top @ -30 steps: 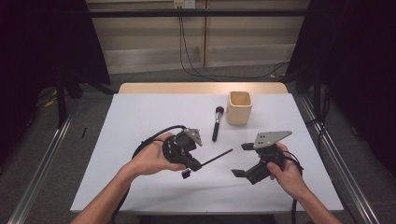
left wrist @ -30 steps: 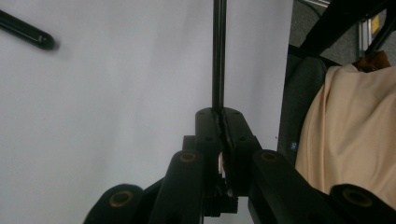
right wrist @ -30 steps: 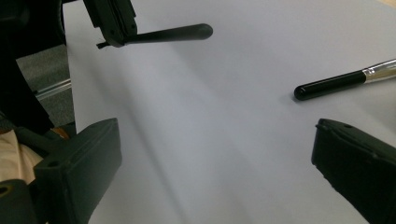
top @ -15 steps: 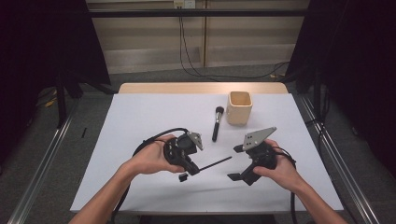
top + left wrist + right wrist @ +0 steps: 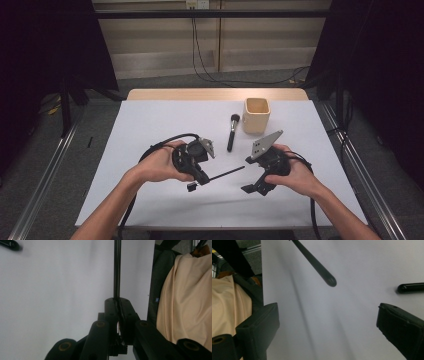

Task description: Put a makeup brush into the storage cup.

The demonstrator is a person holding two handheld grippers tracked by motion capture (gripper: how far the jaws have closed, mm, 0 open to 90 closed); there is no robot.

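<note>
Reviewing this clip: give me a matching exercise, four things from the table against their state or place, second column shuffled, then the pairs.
1. left gripper
2. right gripper
3. makeup brush
4. beige cup

a. jaws wide apart, nothing between them
b. stands upright at the table's far side
c. clamped on a thin black stick
d. lies flat beside the cup

Pairs: 1-c, 2-a, 3-d, 4-b

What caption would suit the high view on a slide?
Left tongs clamp a thin black stick toward the open right tongs; brush and cup wait behind.
</note>
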